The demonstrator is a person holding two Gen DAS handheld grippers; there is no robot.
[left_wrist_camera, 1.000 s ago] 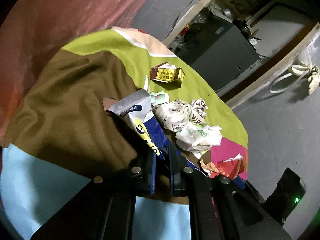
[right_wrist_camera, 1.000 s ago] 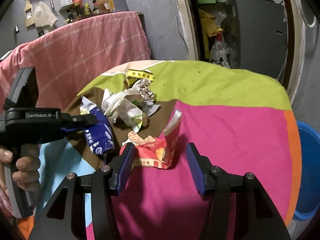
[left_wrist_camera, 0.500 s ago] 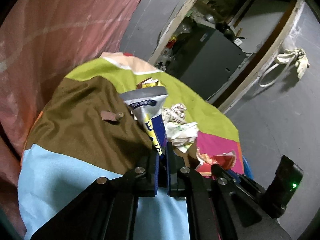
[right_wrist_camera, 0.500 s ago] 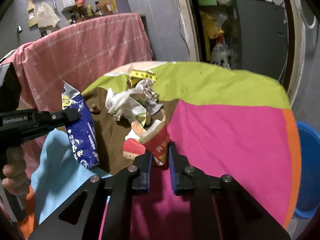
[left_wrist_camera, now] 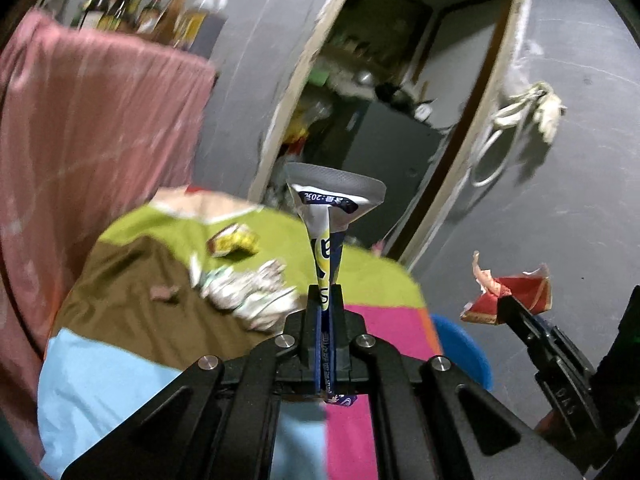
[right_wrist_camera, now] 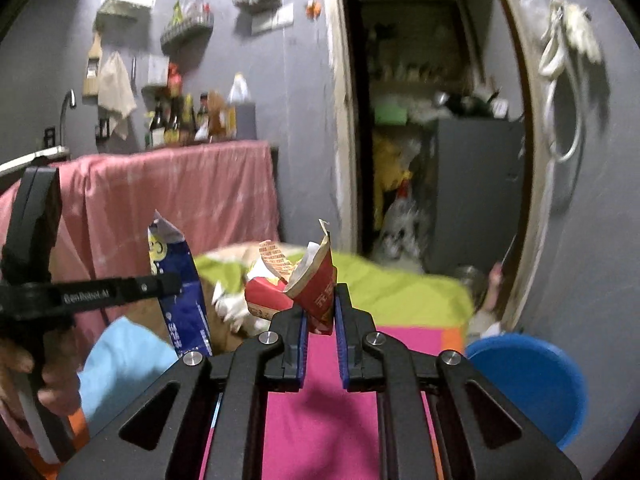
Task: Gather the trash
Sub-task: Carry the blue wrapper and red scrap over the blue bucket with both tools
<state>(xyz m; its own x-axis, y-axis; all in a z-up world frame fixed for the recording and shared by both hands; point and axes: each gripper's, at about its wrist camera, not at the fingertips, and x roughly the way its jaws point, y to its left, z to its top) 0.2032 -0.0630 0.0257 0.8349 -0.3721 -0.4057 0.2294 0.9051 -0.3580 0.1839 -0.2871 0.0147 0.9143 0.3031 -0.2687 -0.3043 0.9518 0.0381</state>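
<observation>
Currently the left claw point(left_wrist_camera: 325, 300) is clamped on the blue snack wrapper point(left_wrist_camera: 328, 240) and the right claw point(right_wrist_camera: 321, 312) on the red paper carton point(right_wrist_camera: 312, 284), both above the counter point(right_wrist_camera: 400, 292); thin-edge grips may slip before reaching the blue bin point(right_wrist_camera: 528, 376).

Trash on the table, bucket at its side

Crumpled wrappers point(left_wrist_camera: 256, 300) lie on the table point(left_wrist_camera: 120, 320), a small box point(left_wrist_camera: 234, 242) behind them; the bucket point(right_wrist_camera: 532, 384) stands right of the table; a doorway point(right_wrist_camera: 432, 140) behind.
</observation>
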